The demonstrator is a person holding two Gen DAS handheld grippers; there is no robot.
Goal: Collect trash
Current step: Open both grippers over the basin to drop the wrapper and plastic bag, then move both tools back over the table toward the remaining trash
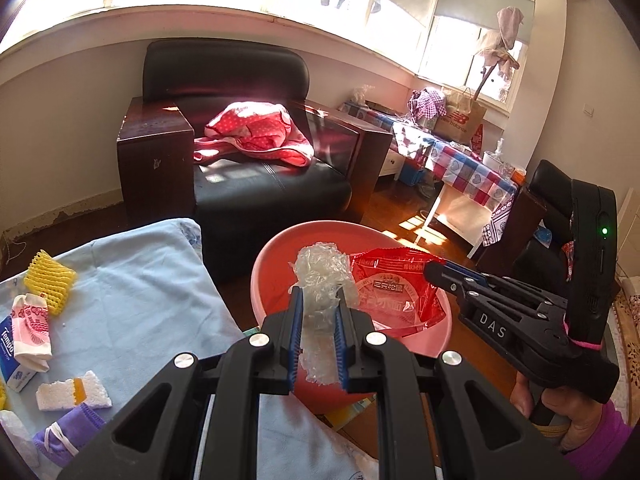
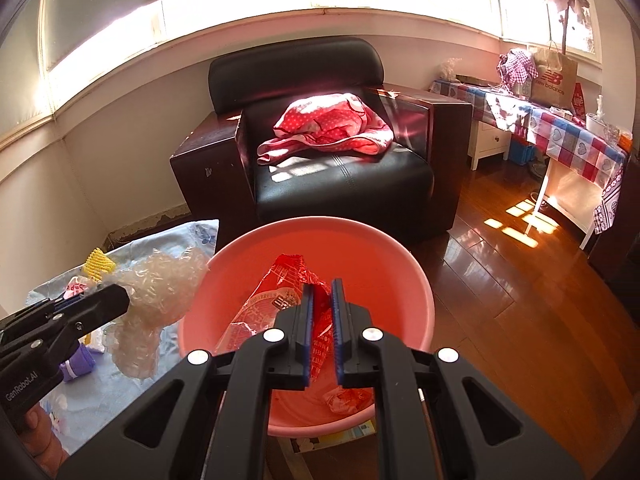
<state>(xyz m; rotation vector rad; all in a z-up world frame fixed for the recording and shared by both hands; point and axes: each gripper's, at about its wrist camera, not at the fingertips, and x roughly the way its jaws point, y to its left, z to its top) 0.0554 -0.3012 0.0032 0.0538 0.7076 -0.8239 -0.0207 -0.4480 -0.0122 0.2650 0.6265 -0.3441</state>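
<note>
Pink is the big bowl (image 2: 400, 264) on the floor by the black chair (image 2: 340, 184). Over it, the left gripper (image 1: 319, 300) pinches crumpled clear plastic (image 1: 320, 276), and the right gripper (image 2: 322, 292) pinches a red snack wrapper (image 2: 288, 276). More trash lies on the blue cloth (image 1: 140, 280).

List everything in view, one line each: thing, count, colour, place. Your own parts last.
basin: 1, pink, front centre, below both grippers
snack wrapper: 1, red, over basin, in right gripper
crumpled plastic film: 1, clear, at basin's edge, in left gripper
bedsheet: 1, light blue, left of basin
foam fruit net: 1, yellow, on bedsheet
tissue packs: 2, blue and pink, on bedsheet
foam block: 1, white, on bedsheet
face mask: 1, purple, on bedsheet
armchair: 1, black, behind basin
polka-dot cloth: 1, red, on armchair
side table: 1, checked cover, right
left gripper: 1, black
right gripper: 1, black
</note>
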